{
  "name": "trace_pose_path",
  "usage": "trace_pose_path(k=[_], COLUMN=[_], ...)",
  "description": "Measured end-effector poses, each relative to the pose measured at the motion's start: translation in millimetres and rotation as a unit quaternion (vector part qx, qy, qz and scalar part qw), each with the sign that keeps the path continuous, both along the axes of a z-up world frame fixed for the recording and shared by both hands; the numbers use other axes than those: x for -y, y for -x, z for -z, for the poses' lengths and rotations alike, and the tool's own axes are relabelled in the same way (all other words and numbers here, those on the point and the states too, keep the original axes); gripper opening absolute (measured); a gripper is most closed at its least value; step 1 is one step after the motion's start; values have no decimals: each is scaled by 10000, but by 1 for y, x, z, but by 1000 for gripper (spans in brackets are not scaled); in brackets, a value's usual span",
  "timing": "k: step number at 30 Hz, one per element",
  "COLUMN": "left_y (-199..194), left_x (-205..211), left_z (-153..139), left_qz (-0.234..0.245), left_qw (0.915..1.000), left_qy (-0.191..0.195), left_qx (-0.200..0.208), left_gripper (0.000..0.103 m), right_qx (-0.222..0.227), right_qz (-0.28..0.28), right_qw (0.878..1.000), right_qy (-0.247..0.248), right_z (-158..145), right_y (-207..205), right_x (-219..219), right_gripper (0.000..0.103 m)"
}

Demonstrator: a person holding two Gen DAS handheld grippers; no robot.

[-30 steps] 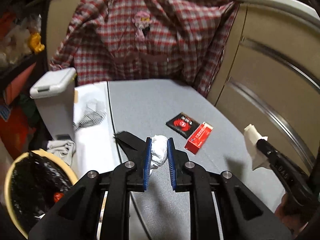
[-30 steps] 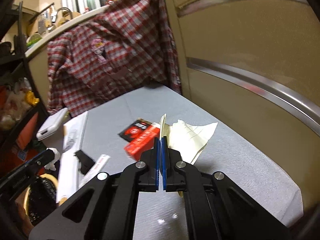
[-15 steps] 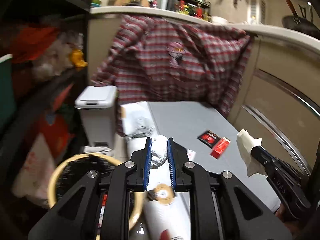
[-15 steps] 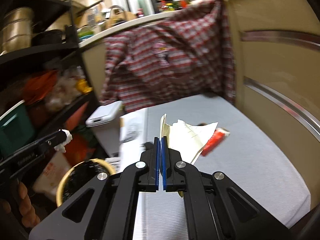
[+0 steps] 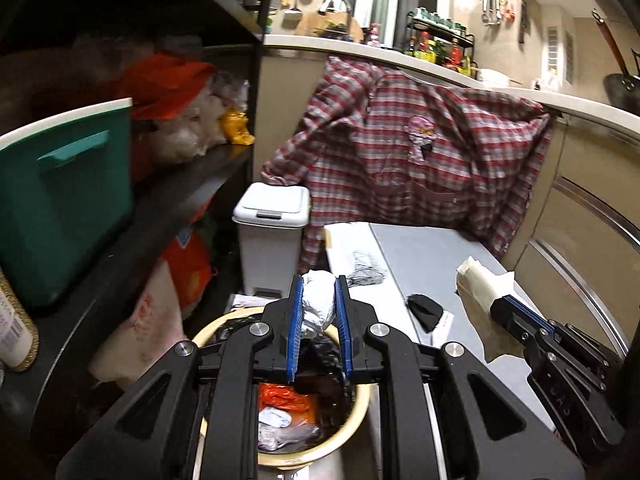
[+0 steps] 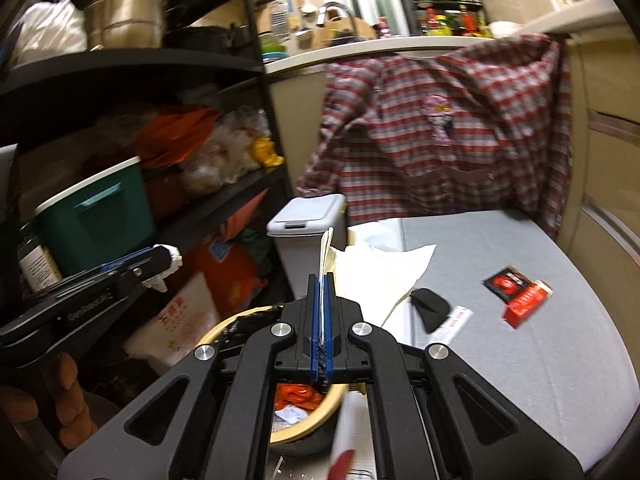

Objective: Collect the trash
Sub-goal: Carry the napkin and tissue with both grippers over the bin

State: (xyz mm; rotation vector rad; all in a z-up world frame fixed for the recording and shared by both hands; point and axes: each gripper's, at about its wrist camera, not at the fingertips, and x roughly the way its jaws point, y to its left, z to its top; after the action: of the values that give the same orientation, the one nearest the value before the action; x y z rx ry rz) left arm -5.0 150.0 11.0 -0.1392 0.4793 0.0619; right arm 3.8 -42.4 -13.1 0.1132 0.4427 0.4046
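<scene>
My left gripper is shut on a crumpled white wad and hangs over a round beige bin lined with a black bag, which holds orange and white scraps. In the right wrist view that same left gripper shows at the left with the white wad at its tip. My right gripper is shut on a creased cream paper sheet and sits above the beige bin. From the left wrist view the right gripper appears at the right with the cream paper.
A grey table carries a red box, a black-and-red packet, a black cloth piece and a white strip. A white lidded bin stands behind. A plaid shirt hangs at the back. Black shelves with a teal box fill the left.
Both grippers swung left and rose from over the table to above the beige bin, each still gripping its item. The table items now lie off to the right.
</scene>
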Motion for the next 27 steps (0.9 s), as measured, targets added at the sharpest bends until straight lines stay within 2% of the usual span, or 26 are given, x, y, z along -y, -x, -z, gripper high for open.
trace_pose_path(k=[15, 27], left_y=[-14, -36], left_x=[-41, -51], left_z=[16, 36], left_qz=[-361, -455], left_qw=[9992, 9982], left_qy=[54, 92], left_qx=[-178, -386], left_gripper=[16, 16], right_qx=[-181, -373], right_qz=[-323, -462], right_qw=[9990, 9975], right_qy=[262, 380], right_z=[13, 31], right_y=[-16, -39], right_x=[-57, -81], right_gripper=[2, 2])
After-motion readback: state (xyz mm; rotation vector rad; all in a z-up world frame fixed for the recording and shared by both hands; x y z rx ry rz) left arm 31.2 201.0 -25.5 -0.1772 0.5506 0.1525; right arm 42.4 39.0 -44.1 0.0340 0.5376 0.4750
